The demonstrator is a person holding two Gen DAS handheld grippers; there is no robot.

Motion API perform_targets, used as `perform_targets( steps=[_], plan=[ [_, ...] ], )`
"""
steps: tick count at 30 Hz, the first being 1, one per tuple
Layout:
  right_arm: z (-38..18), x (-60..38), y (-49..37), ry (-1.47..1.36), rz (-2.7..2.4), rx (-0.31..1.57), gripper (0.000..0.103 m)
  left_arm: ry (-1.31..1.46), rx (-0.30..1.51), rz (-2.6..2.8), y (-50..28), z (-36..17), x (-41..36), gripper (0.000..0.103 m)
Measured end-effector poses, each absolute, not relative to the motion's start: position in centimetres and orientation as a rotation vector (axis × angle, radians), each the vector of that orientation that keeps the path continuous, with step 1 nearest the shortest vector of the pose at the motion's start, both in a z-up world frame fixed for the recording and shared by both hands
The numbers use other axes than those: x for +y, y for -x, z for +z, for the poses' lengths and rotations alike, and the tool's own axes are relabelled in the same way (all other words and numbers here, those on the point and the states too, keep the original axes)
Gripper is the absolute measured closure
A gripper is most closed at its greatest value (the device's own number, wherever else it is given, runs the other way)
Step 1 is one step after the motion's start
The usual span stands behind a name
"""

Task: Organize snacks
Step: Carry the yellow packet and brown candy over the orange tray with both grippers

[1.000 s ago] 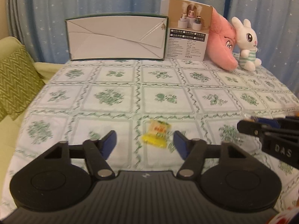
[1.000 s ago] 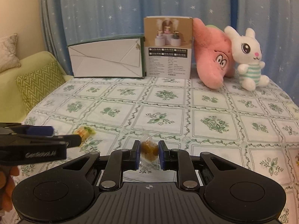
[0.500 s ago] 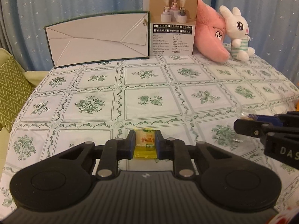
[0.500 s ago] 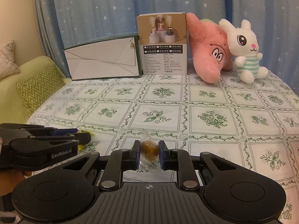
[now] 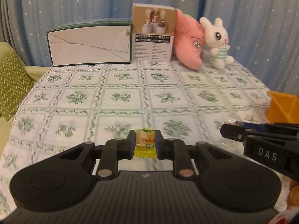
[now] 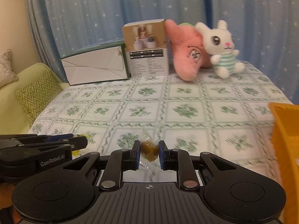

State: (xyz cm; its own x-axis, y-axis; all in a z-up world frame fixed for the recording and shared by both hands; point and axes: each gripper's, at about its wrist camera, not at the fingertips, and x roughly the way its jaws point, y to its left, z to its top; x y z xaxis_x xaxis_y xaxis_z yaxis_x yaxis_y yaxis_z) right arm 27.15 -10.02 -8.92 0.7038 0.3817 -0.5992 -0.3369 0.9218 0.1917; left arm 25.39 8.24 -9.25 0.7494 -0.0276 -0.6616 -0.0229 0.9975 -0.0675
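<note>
My left gripper (image 5: 144, 143) is shut on a yellow wrapped candy (image 5: 144, 142) and holds it above the green-patterned tablecloth (image 5: 149, 97). My right gripper (image 6: 149, 150) is shut on a brown candy in clear wrap (image 6: 148, 149), also held above the cloth. An orange bin (image 6: 286, 134) stands at the right edge of the right wrist view, close to the right gripper; it also shows in the left wrist view (image 5: 282, 108). Each gripper shows from the side in the other's view: the right gripper (image 5: 261, 136) and the left gripper (image 6: 43, 145).
At the back of the table stand a white folded box (image 5: 89, 44), a product carton (image 5: 153, 35), a pink plush (image 5: 188, 44) and a white bunny plush (image 5: 218, 41). A sofa with a zigzag cushion (image 5: 11, 82) is on the left. Blue star curtains hang behind.
My left gripper closed on the yellow candy and lifted it. Both grippers swung right with their candies, and the orange bin came into view.
</note>
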Motion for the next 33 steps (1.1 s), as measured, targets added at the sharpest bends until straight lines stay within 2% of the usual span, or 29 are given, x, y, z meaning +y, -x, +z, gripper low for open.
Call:
perform_targets(
  steps=[20, 33],
  plan=[
    [-1.8, -19.5, -14.2, -0.168, 0.296, 0.671, 0.083, 0.096, 0.696, -0.091, -13.2, -2.0, 0.0, 0.084],
    [1.4, -27.2, -10.4, -0.205, 0.173, 0.644, 0.083, 0.068, 0.662, -0.218, -10.9, 1.5, -7.1, 0.084]
  ],
)
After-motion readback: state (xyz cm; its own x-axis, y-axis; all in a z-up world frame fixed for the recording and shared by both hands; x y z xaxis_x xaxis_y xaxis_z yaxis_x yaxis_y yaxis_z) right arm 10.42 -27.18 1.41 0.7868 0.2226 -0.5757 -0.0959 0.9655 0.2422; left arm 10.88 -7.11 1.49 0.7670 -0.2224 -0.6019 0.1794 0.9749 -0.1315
